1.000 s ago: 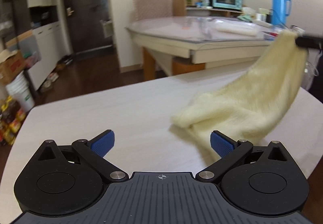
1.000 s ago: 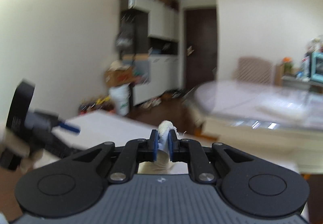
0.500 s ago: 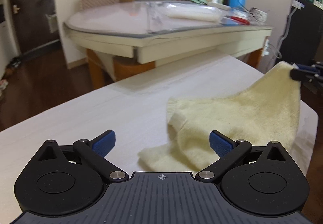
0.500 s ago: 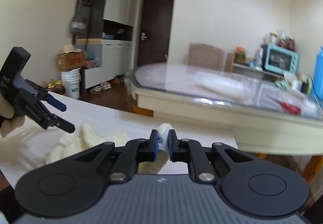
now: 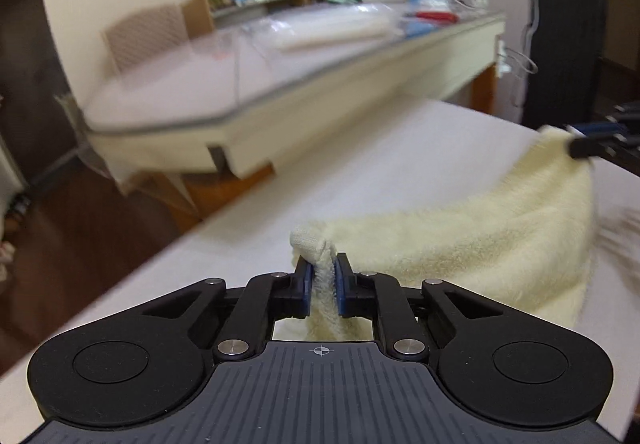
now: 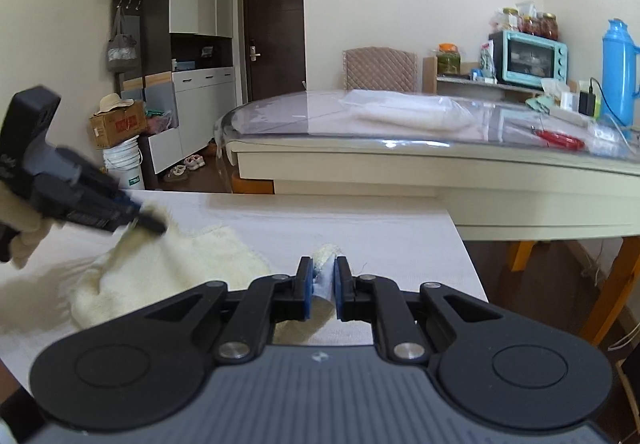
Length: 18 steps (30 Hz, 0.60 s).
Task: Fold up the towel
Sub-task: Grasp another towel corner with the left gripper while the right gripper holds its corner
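A fluffy cream towel point(image 5: 480, 236) hangs stretched over the white table point(image 5: 360, 163). My left gripper point(image 5: 322, 286) is shut on one corner, which bunches up between the blue pads. In the same view my right gripper point(image 5: 592, 141) holds the opposite corner at the far right edge. In the right wrist view my right gripper point(image 6: 323, 290) is shut on a towel corner, and the towel point(image 6: 168, 276) sags down to the left. There my left gripper point(image 6: 136, 217), held by a gloved hand point(image 6: 24, 219), pinches the far corner.
A larger glass-topped table point(image 6: 440, 147) stands behind, bearing a teal toaster oven point(image 6: 528, 57), a blue thermos point(image 6: 620, 71) and clutter. The white table's right edge point(image 6: 468, 264) drops to the wooden floor. Cabinets, boxes and a bucket point(image 6: 126, 163) stand by the dark door.
My left gripper went from open beside the towel to shut on its near corner. The towel now spans between both grippers. The right gripper kept its hold and dropped lower.
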Motion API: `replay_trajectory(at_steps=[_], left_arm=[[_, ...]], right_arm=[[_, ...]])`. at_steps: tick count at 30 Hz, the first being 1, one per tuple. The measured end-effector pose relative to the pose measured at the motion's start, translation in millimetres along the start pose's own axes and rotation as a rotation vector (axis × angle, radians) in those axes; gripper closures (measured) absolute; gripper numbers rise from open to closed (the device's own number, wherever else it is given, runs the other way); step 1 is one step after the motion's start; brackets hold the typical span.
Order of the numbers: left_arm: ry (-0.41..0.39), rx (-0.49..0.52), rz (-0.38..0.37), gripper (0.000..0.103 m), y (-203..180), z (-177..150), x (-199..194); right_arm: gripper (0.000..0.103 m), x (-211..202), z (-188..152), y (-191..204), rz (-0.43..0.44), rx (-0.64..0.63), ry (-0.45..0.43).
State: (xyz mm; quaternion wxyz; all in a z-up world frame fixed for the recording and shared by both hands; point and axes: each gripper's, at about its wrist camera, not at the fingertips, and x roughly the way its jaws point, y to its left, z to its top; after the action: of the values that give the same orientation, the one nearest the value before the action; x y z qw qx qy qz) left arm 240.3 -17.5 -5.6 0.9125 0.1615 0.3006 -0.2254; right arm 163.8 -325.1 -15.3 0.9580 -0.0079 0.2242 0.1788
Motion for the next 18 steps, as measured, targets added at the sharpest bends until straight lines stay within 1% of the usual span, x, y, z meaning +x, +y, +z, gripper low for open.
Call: replay_trajectory(at_steps=[1,3,4,5,6,8,10,15,16,18], left_arm=[[-0.005,-0.008,0.007,0.089,1.4,3.0,1.4],[-0.015,-0.025,0.022,0.078,4.2,9.1,4.3],[-0.020,-0.033,0.030,0.060,5.6,12.1,5.8],[-0.025,-0.041,0.037,0.045,7.1,15.2,7.2],[-0.027,-0.046,0.042,0.041,9.1,15.5,6.1],[-0.024,-0.060,0.049,0.036,17.9,7.8,-4.6],[0.002,-0.087,0.029,0.036,26.4,-5.2,-17.0],[0.070,-0.084,-0.096,0.036,9.0,-50.1,-48.2],[0.083,-0.082,-0.122,0.036,4.6,-59.2,-54.4],[0.086,-0.057,-0.141,0.037,-6.5,-72.3,-60.7]], right_arm=[[0.091,1.5,2.0,0.7,0.000,0.003,0.000],[0.091,3.1,2.7,1.1,-0.007,0.010,0.002],[0.091,4.1,2.3,0.6,-0.008,0.015,0.010],[0.091,4.7,2.9,1.2,-0.011,0.017,0.015],[0.091,6.1,2.3,0.7,-0.015,0.018,0.025],[0.091,9.2,0.2,-1.7,-0.026,0.025,0.047],[0.090,13.2,-1.5,-3.9,-0.043,0.032,0.069],[0.090,17.7,-1.5,-1.4,-0.041,0.028,0.071],[0.088,17.8,-1.9,-0.1,-0.038,0.027,0.068],[0.087,17.6,-1.7,3.3,-0.031,0.024,0.064]])
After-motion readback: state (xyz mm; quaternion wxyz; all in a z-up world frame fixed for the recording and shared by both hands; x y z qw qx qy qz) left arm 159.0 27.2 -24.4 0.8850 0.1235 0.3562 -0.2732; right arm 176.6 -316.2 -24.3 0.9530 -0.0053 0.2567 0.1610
